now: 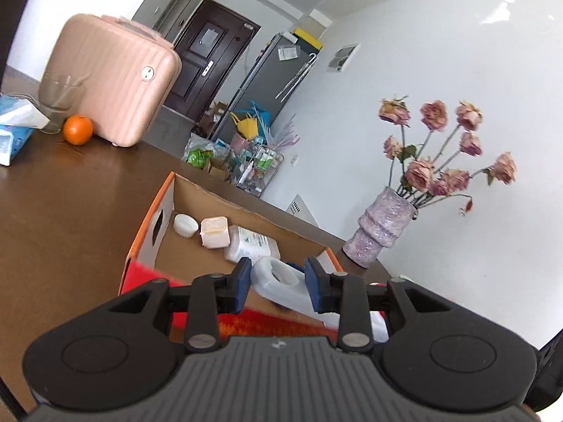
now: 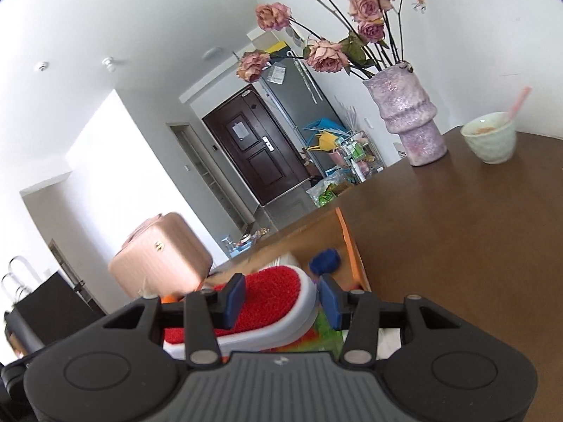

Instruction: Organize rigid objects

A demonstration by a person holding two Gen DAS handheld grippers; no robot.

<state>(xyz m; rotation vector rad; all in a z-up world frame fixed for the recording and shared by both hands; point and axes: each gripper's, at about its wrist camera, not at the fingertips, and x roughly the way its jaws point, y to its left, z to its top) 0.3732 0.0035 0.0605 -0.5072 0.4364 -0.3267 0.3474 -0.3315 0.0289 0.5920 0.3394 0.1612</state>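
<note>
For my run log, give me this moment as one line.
left hand-held gripper: around jug | right hand-held gripper: around brush | both over box

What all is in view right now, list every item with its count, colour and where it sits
box: one, orange and cardboard, on table
jug: one, white, between left fingers
white containers: three, inside box
brush: one, red and grey, between right fingers
blue object: one, in box corner
suitcase: one, pink, far table end
orange: one, beside suitcase
glass: one, clear
tissues: one, blue pack
vase: one, purple, holding roses
cup: one, pale green
table: brown
left gripper: black
right gripper: black
</note>
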